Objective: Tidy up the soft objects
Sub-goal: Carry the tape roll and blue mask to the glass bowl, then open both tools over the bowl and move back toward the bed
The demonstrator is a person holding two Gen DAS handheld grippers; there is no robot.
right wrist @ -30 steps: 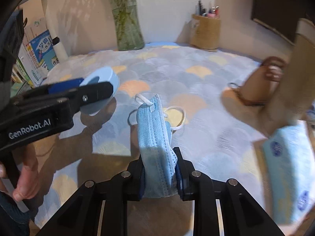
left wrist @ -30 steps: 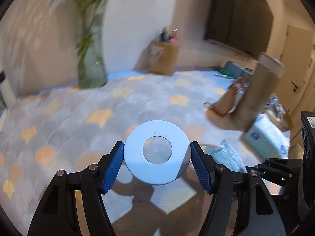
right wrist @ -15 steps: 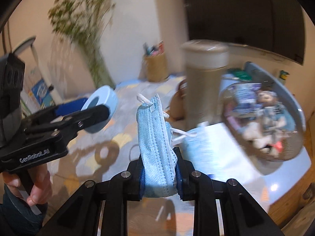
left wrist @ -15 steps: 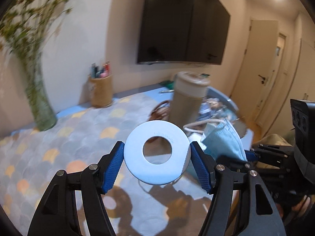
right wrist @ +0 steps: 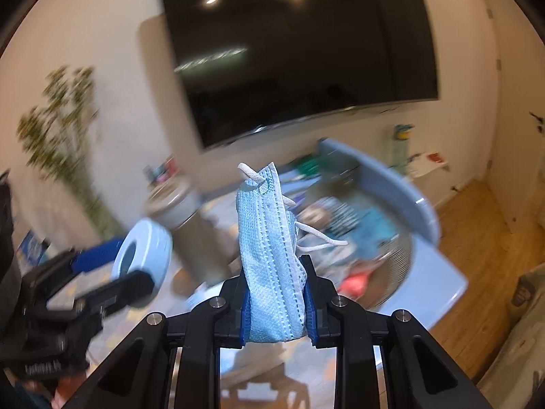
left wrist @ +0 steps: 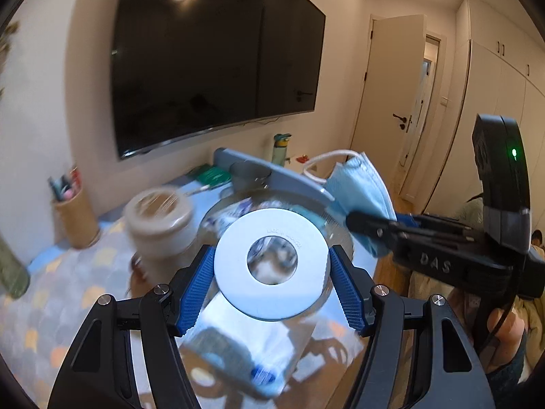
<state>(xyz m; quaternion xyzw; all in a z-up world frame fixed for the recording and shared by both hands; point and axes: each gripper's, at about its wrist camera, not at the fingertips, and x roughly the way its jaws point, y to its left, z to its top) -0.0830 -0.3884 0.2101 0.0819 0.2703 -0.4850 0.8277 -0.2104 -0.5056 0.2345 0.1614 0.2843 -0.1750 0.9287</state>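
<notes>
My left gripper (left wrist: 272,286) is shut on a pale blue tape roll (left wrist: 272,293), held in the air over the table; the roll also shows in the right wrist view (right wrist: 143,259). My right gripper (right wrist: 276,310) is shut on a folded light blue face mask (right wrist: 269,255) with white ear loops, raised above the table. The mask also shows at the right of the left wrist view (left wrist: 361,194). Behind and below both lies a round bin (right wrist: 402,262) full of mixed soft items, with its blue lid (right wrist: 385,177) tipped up.
A tall beige cylinder container (left wrist: 160,225) stands left of the bin. A tissue pack (left wrist: 238,351) lies below my left gripper. A pen holder (left wrist: 71,214) and a plant (right wrist: 64,150) stand by the wall under a television (left wrist: 211,61). A wooden floor (right wrist: 483,238) lies beyond the table's right edge.
Both grippers have lifted and swung right, from the patterned cloth toward the open bin. The mask and the tape roll stay held.
</notes>
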